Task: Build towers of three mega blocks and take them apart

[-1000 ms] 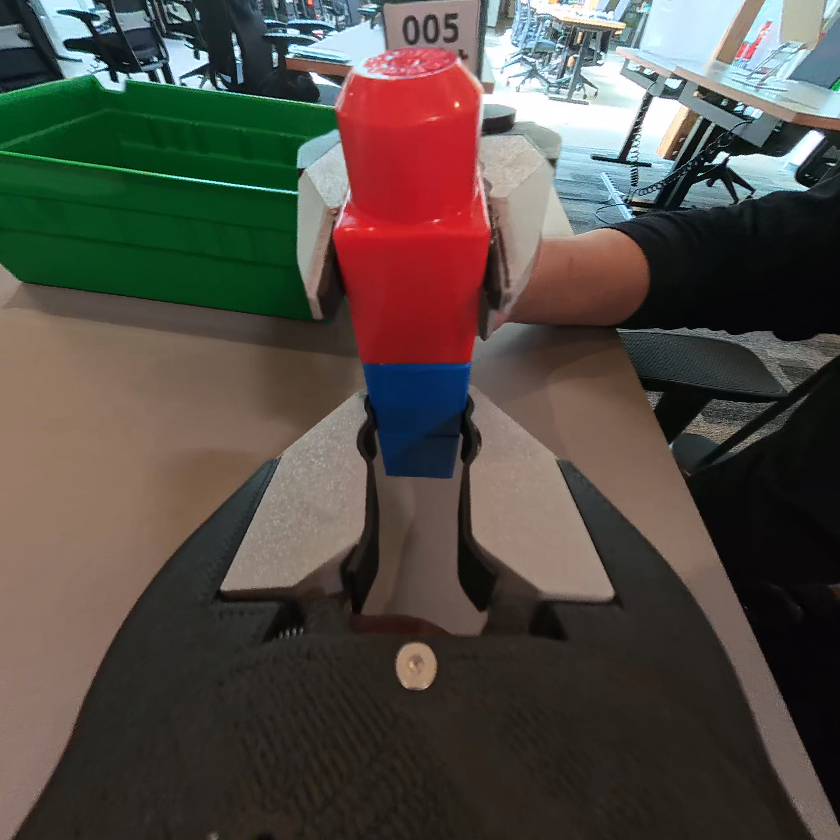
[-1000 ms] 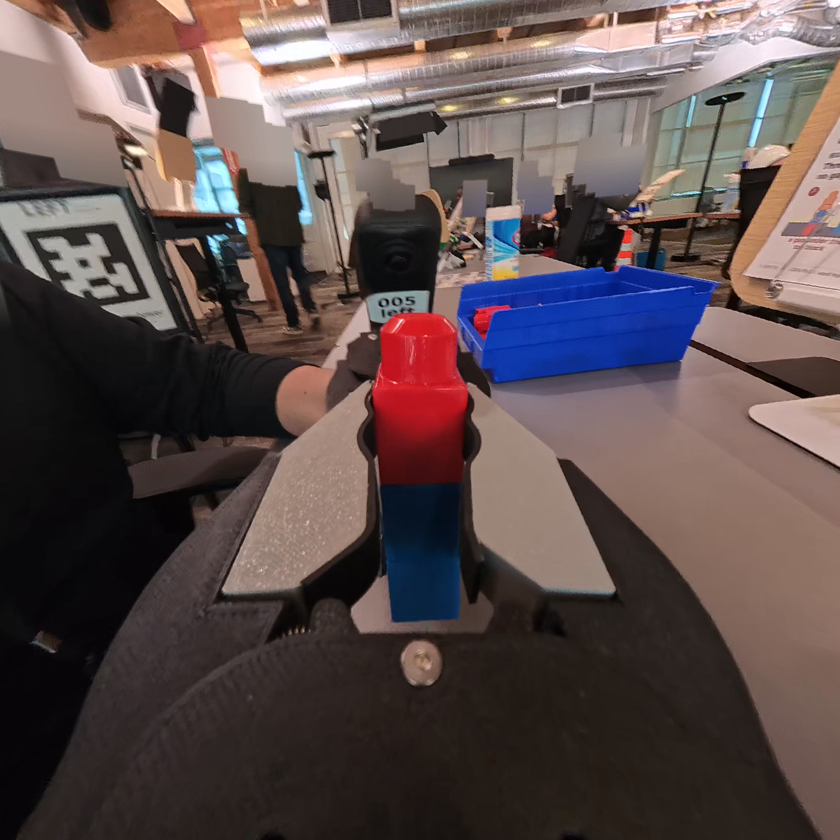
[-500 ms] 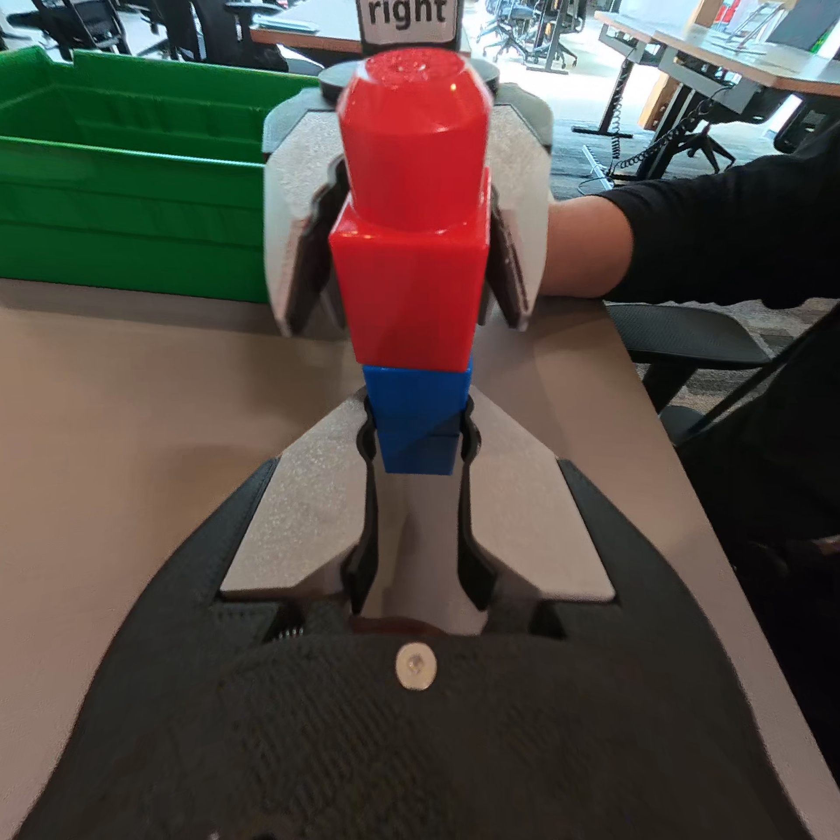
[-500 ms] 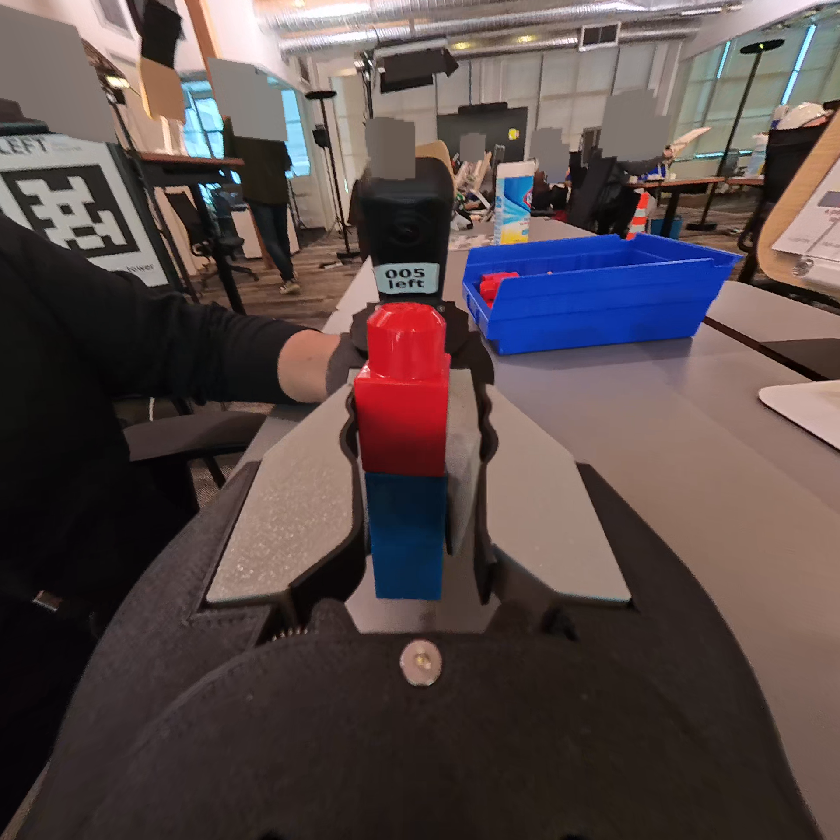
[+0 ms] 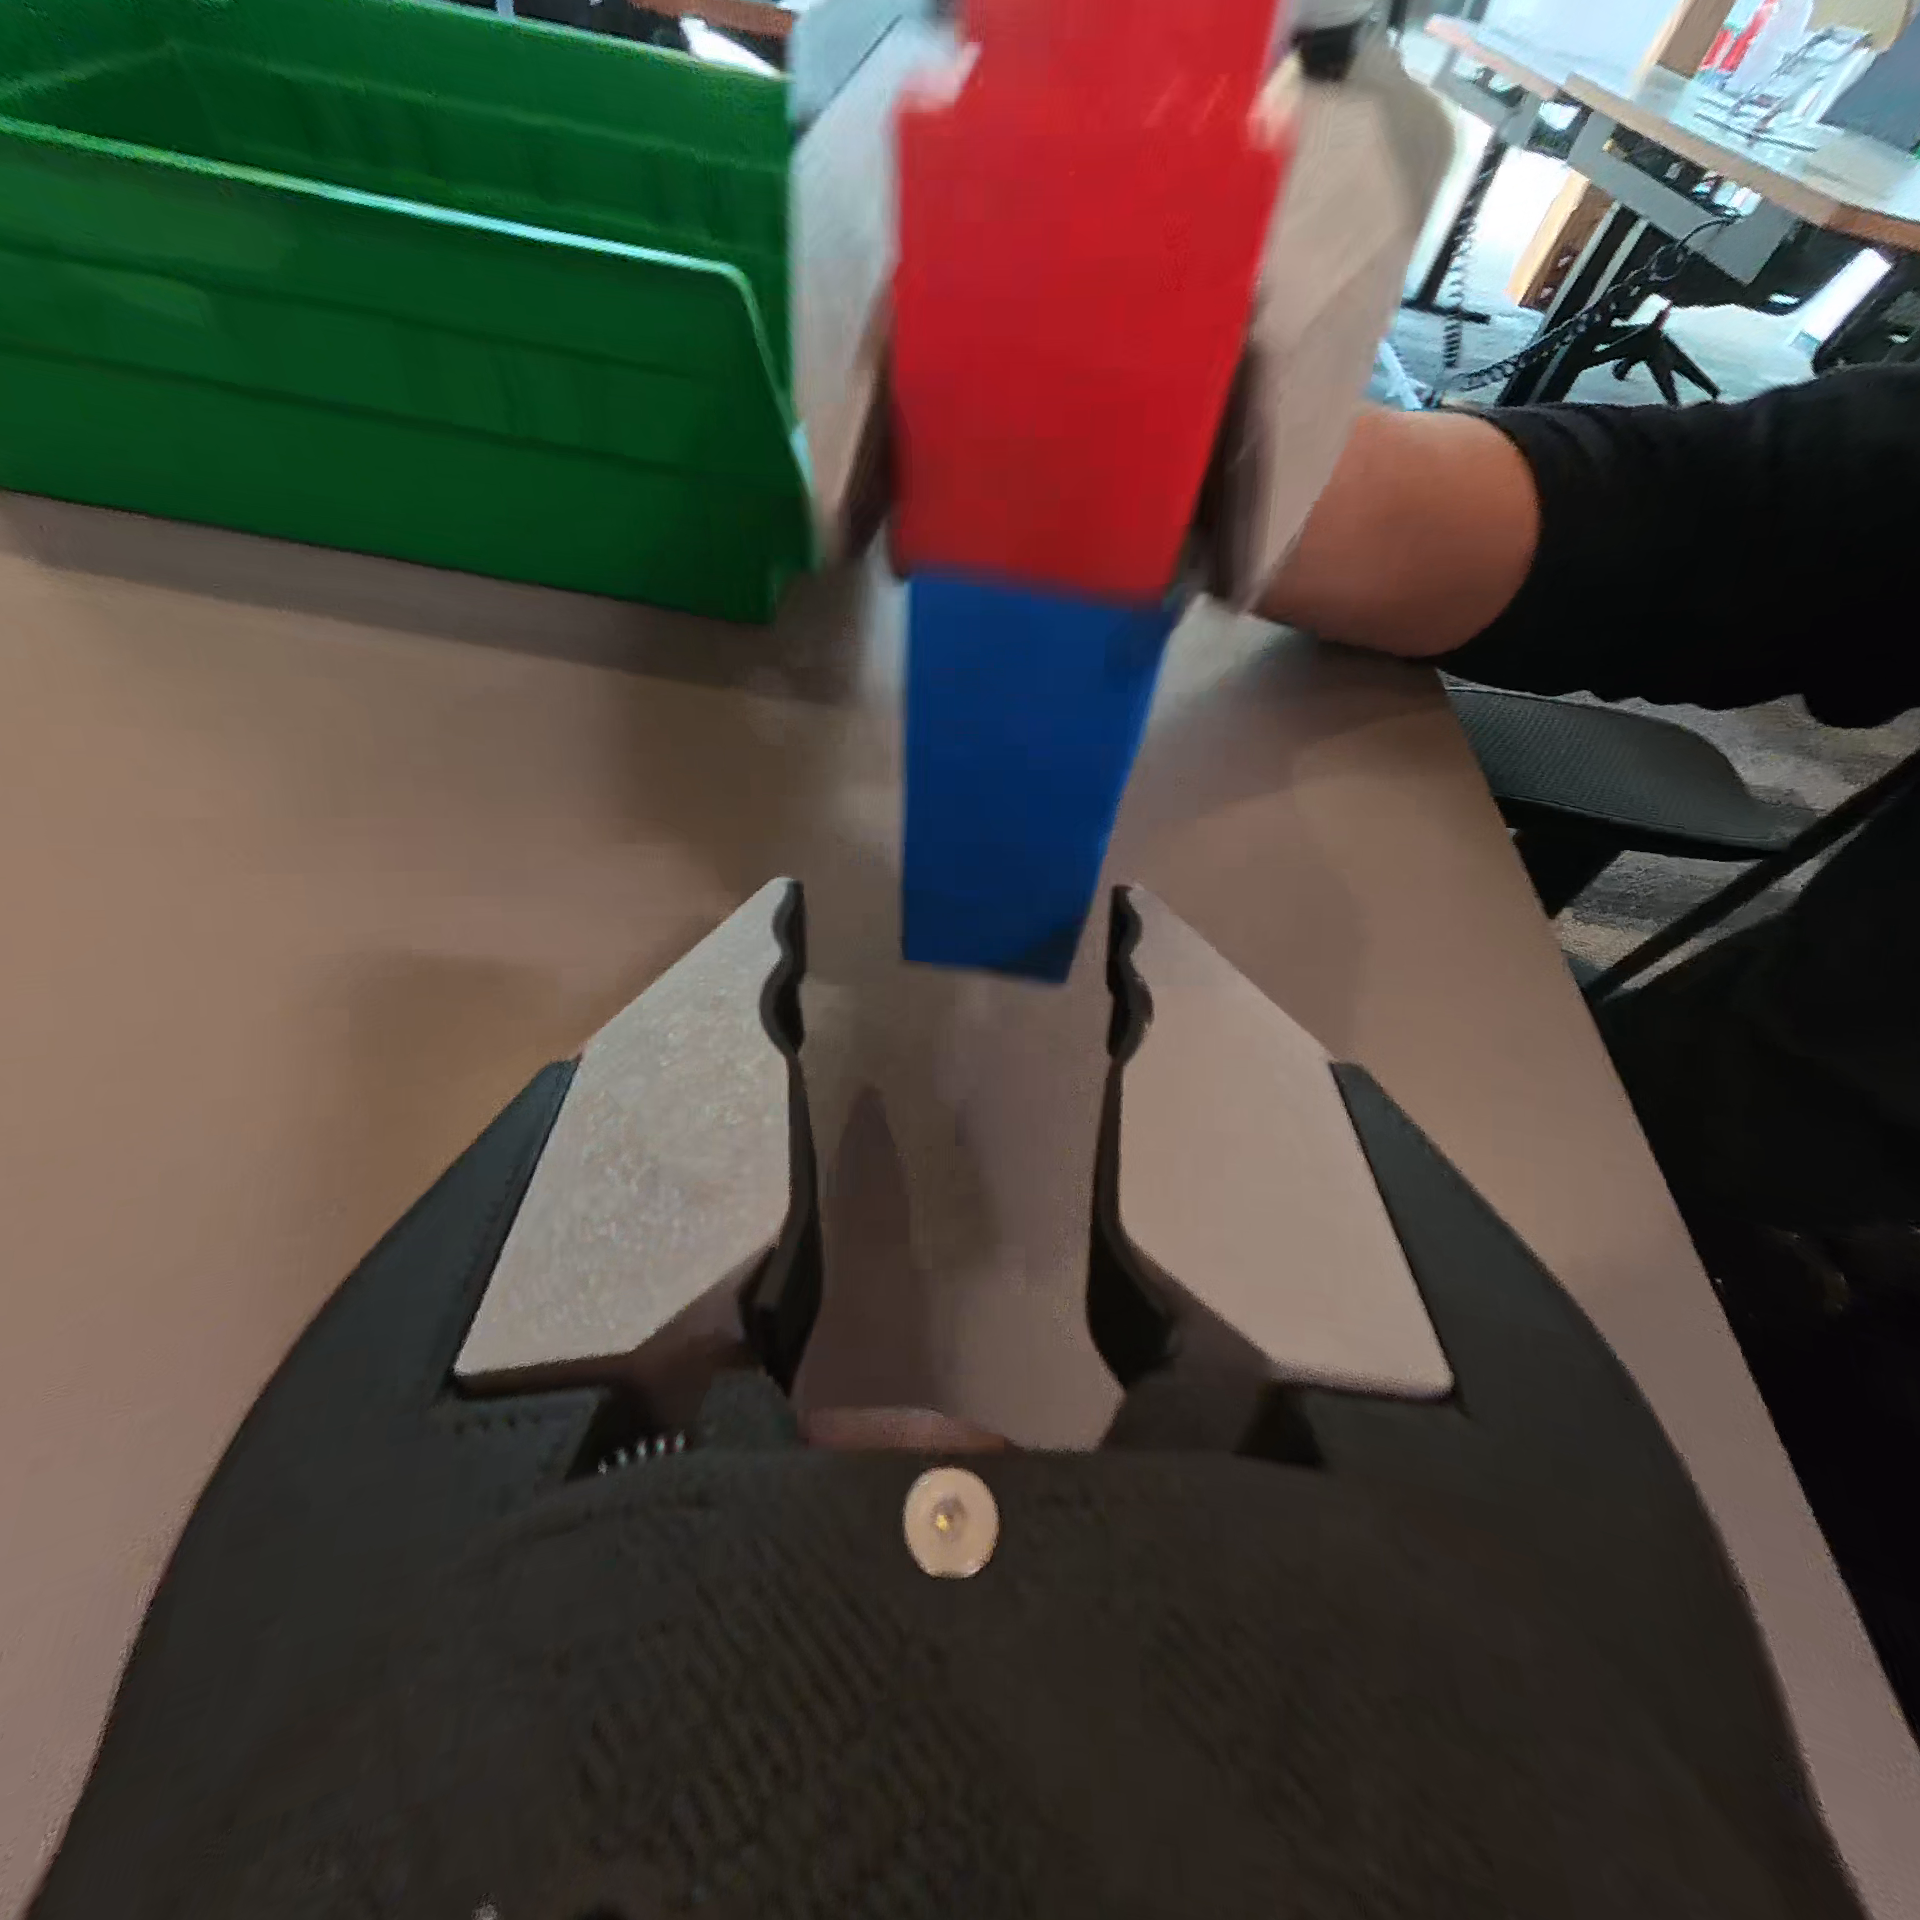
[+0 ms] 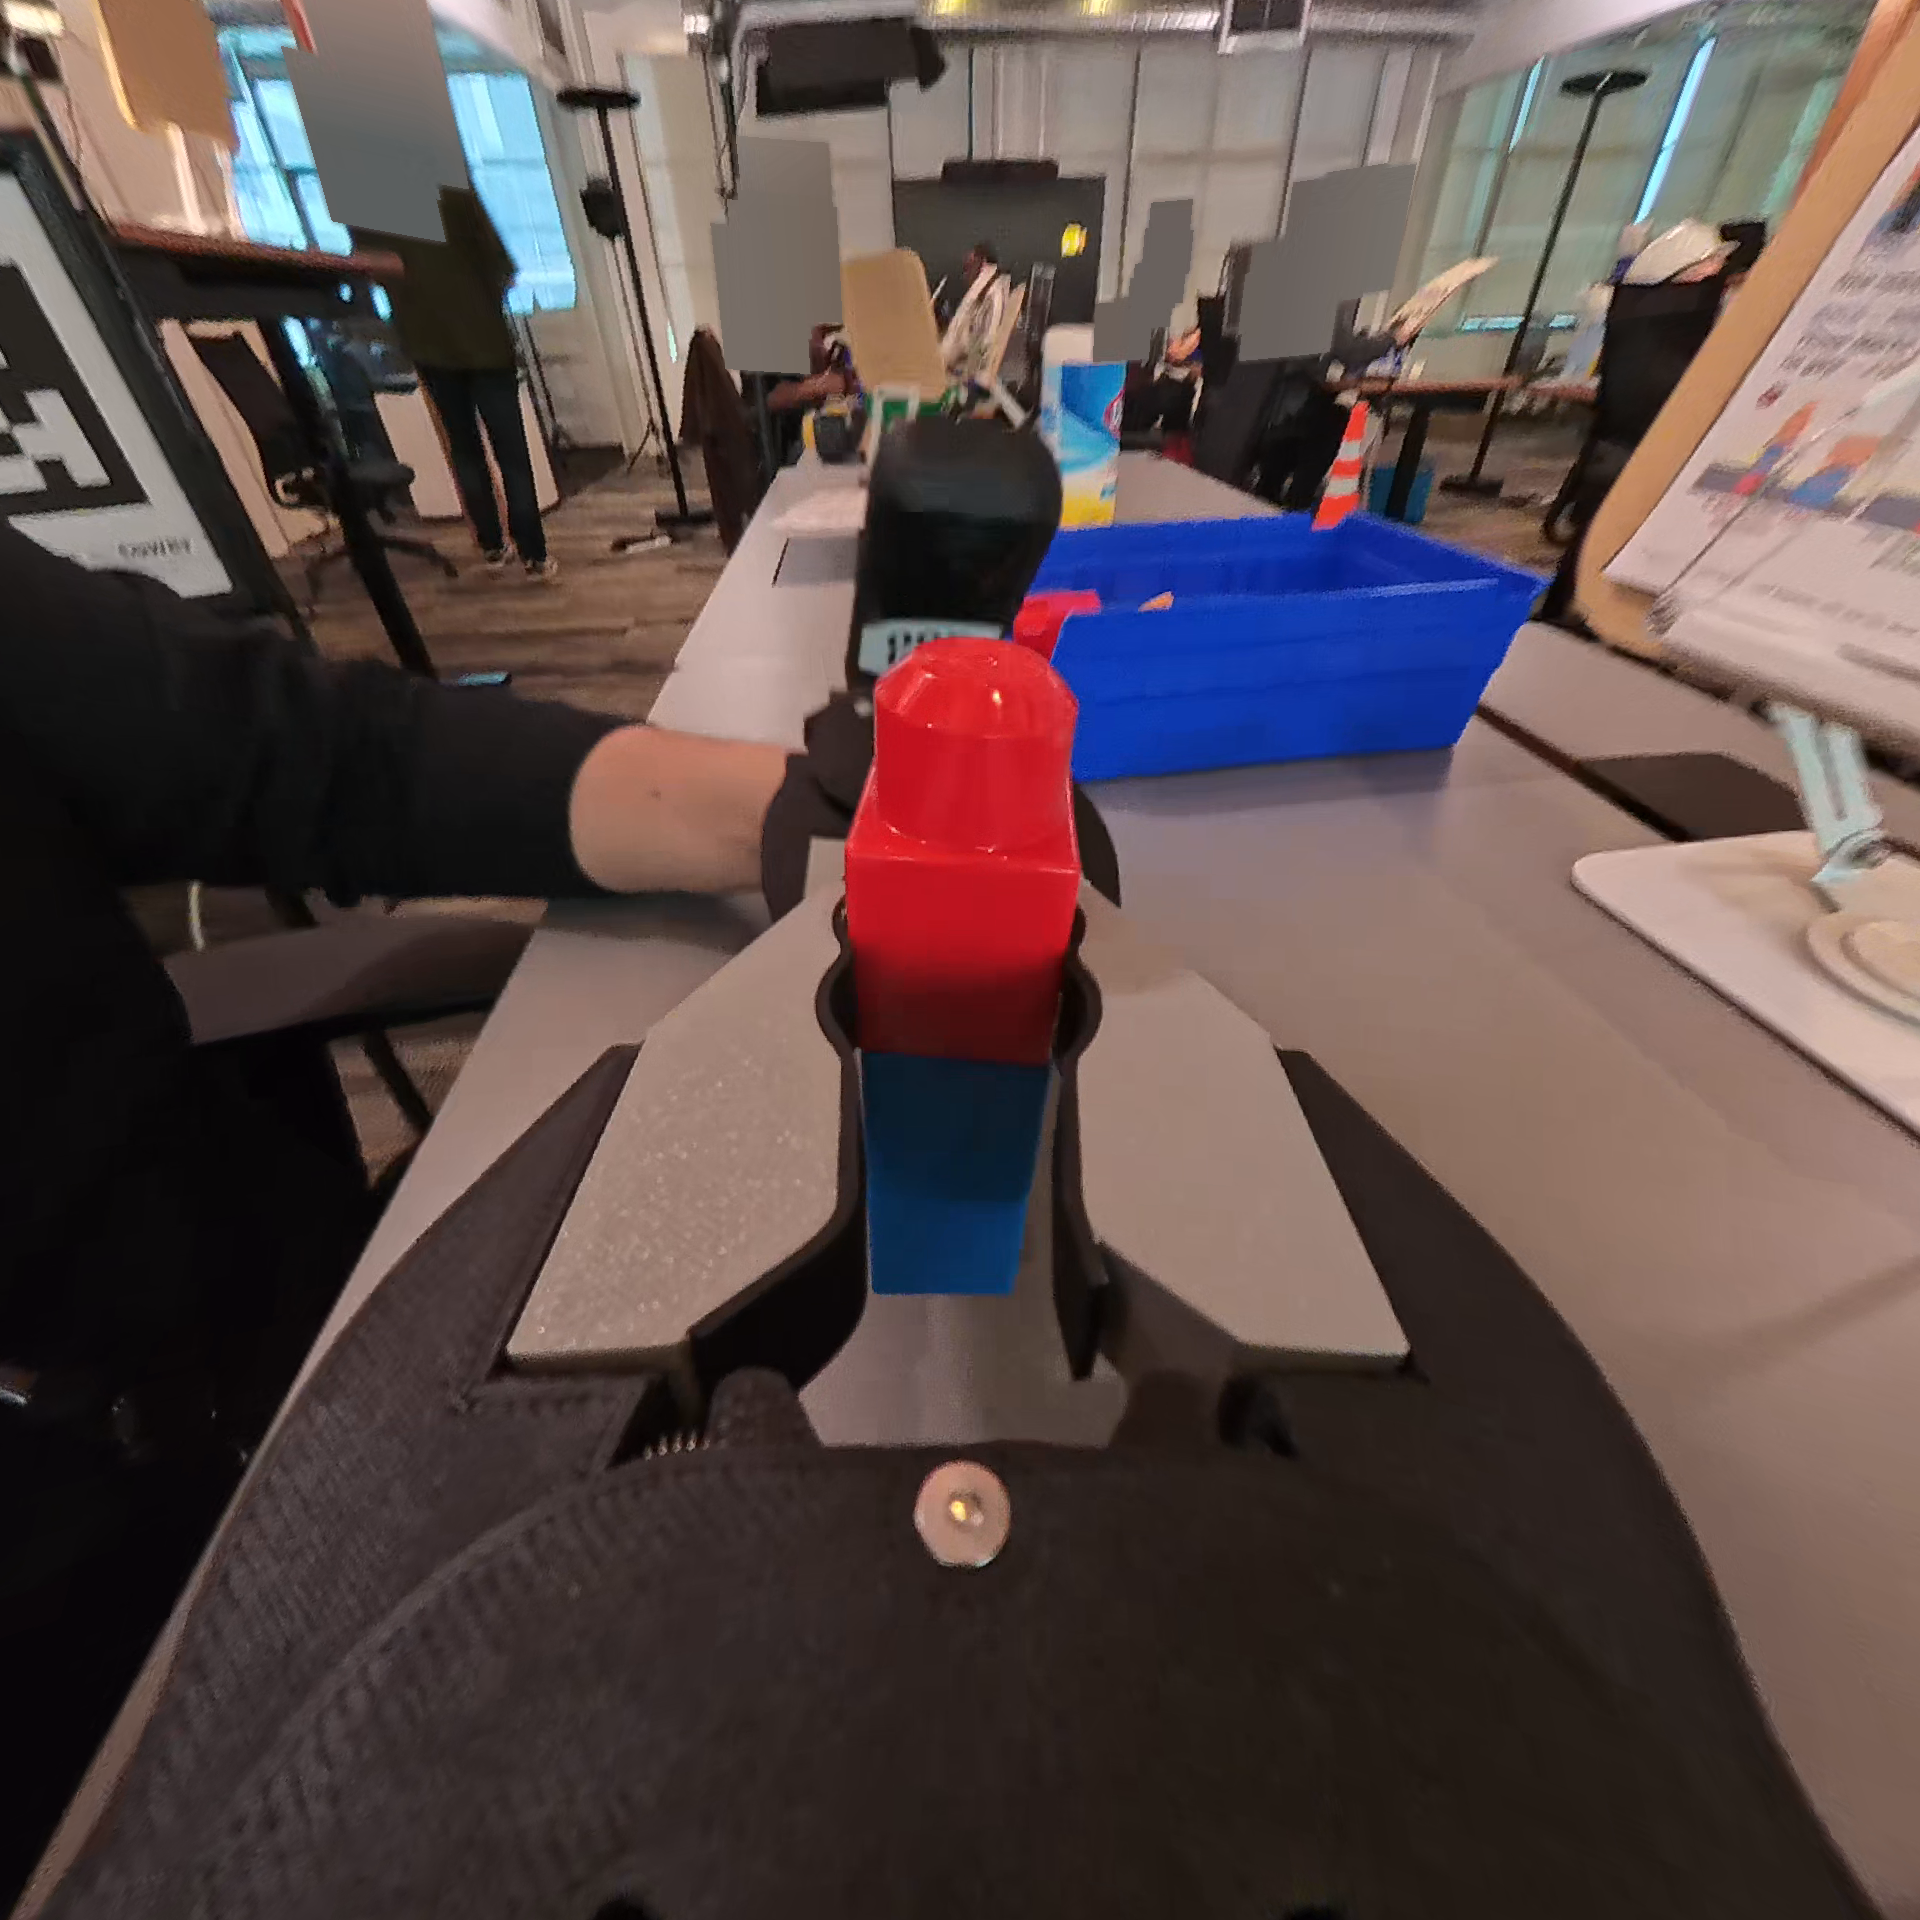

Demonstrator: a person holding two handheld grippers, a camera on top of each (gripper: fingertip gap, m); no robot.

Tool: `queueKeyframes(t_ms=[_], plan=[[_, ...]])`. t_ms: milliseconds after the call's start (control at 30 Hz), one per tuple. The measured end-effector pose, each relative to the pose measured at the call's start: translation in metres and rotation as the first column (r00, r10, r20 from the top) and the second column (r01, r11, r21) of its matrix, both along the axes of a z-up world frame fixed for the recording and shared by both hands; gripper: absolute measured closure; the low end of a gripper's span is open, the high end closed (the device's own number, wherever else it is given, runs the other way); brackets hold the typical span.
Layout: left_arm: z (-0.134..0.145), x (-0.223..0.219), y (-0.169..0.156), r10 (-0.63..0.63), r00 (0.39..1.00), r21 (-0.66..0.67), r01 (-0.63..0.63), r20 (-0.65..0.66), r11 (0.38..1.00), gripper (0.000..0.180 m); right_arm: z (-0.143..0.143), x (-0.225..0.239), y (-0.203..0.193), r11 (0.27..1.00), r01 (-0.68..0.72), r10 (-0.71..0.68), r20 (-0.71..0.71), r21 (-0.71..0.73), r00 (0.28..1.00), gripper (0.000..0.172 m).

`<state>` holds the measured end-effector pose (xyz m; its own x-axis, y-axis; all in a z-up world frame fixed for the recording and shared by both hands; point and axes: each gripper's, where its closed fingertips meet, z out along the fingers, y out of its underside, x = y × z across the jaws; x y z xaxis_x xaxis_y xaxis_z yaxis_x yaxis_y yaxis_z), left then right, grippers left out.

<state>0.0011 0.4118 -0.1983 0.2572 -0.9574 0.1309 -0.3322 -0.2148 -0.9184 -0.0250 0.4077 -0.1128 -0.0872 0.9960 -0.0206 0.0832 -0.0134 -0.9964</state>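
— What do we have at the jaws?

— Our right gripper is clamped on the red block, the blue block plugged beneath it. Our left gripper stands apart, clear of the blue end.

— And beyond?

— A green bin and blue bin on the counter; blur hides whether the stack touches it.

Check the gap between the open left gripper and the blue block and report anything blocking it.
Nothing visible blocks it. The left gripper is open, and the blue block hangs just ahead of its fingertips, under the red block that the right gripper clamps.
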Motion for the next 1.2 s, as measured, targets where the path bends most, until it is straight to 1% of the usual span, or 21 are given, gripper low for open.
queueKeyframes(t_ms=[67, 133, 200, 233, 300, 333, 400, 500, 600, 633, 733, 800, 867, 900, 967, 1000, 1067, 1100, 1133, 1167, 1200], plan=[[0.0, -0.008, 0.011, 0.06, 0.998, 0.005, -0.06, -0.004, 0.998, 0.122, 0.03, 0.017, 0.012, 0.993, 0.116, -0.114, -0.072, 0.024, 0.991, 0.139], [0.0, -0.015, 0.021, 0.125, 0.992, 0.022, -0.124, -0.01, 0.992, 0.125, 0.07, 0.049, 0.035, 0.958, 0.283, -0.271, -0.172, 0.043, 0.947, 0.14], [-0.001, -0.018, 0.027, 0.164, 0.986, 0.041, -0.163, -0.021, 0.986, 0.131, 0.095, 0.087, 0.072, 0.896, 0.444, -0.428, -0.211, 0.03, 0.878, 0.139], [-0.003, -0.018, 0.03, 0.189, 0.981, 0.048, -0.187, -0.038, 0.981, 0.134, 0.097, 0.107, 0.099, 0.845, 0.535, -0.52, -0.195, 0.025, 0.831, 0.139], [-0.011, -0.017, 0.034, 0.21, 0.974, 0.054, -0.206, -0.09, 0.977, 0.135, 0.085, 0.144, 0.163, 0.714, 0.699, -0.69, -0.136, 0.034, 0.711, 0.139], [-0.015, -0.015, 0.034, 0.211, 0.97, 0.063, -0.205, -0.119, 0.977, 0.136, 0.074, 0.16, 0.193, 0.651, 0.758, -0.751, -0.108, 0.045, 0.651, 0.139], [-0.022, -0.013, 0.033, 0.211, 0.961, 0.092, -0.197, -0.179, 0.976, 0.138, 0.044, 0.182, 0.247, 0.557, 0.83, -0.83, -0.021, 0.037, 0.558, 0.139], [-0.031, -0.009, 0.028, 0.193, 0.949, 0.139, -0.162, -0.249, 0.977, 0.138, -0.002, 0.195, 0.309, 0.457, 0.89, -0.884, 0.111, -0.009, 0.455, 0.138], [-0.039, -0.006, 0.023, 0.174, 0.934, 0.181, -0.121, -0.313, 0.976, 0.138, -0.033, 0.214, 0.356, 0.323, 0.944, -0.936, 0.17, 0.068, 0.308, 0.138], [-0.042, -0.005, 0.022, 0.174, 0.925, 0.201, -0.11, -0.337, 0.973, 0.138, -0.039, 0.219, 0.366, 0.299, 0.951, -0.944, 0.172, 0.079, 0.282, 0.138], [-0.048, -0.003, 0.018, 0.172, 0.905, 0.261, -0.071, -0.388, 0.963, 0.135, -0.051, 0.227, 0.378, 0.294, 0.954, -0.932, 0.24, 0.058, 0.273, 0.138], [-0.048, -0.003, 0.018, 0.179, 0.903, 0.282, -0.068, -0.391, 0.957, 0.136, -0.061, 0.237, 0.378, 0.271, 0.953, -0.933, 0.282, 0.138, 0.225, 0.137], [-0.048, -0.003, 0.018, 0.18, 0.903, 0.284, -0.068, -0.391, 0.956, 0.137, -0.061, 0.242, 0.378, 0.245, 0.95, -0.941, 0.284, 0.193, 0.185, 0.135], [-0.048, -0.003, 0.018, 0.181, 0.902, 0.285, -0.069, -0.391, 0.956, 0.137, -0.061, 0.243, 0.378, 0.234, 0.949, -0.942, 0.29, 0.209, 0.168, 0.13], [-0.048, -0.003, 0.018, 0.182, 0.902, 0.287, -0.068, -0.391, 0.956, 0.137, -0.061, 0.243, 0.376, 0.223, 0.948, -0.94, 0.307, 0.228, 0.147, 0.111], [-0.048, -0.003, 0.019, 0.182, 0.902, 0.288, -0.068, -0.391, 0.955, 0.137, -0.06, 0.243, 0.373, 0.223, 0.943, -0.939, 0.315, 0.246, 0.14, 0.11], [-0.048, -0.003, 0.018, 0.181, 0.902, 0.288, -0.067, -0.392, 0.955, 0.138, -0.048, 0.24, 0.364, 0.221, 0.933, -0.948, 0.287, 0.284, 0.138, 0.105], [-0.048, -0.002, 0.019, 0.18, 0.902, 0.285, -0.067, -0.392, 0.956, 0.138, -0.039, 0.24, 0.359, 0.208, 0.933, -0.955, 0.267, 0.293, 0.129, 0.103], [-0.048, -0.003, 0.019, 0.179, 0.903, 0.281, -0.068, -0.391, 0.957, 0.138, -0.03, 0.241, 0.354, 0.189, 0.939, -0.96, 0.256, 0.288, 0.115, 0.103], [-0.048, -0.003, 0.019, 0.178, 0.903, 0.278, -0.068, -0.391, 0.958, 0.138, -0.018, 0.241, 0.348, 0.175, 0.946, -0.964, 0.241, 0.272, 0.109, 0.098], [-0.048, -0.003, 0.019, 0.177, 0.903, 0.274, -0.069, -0.391, 0.959, 0.138, -0.006, 0.239, 0.34, 0.172, 0.953, -0.968, 0.223, 0.249, 0.116, 0.095]])
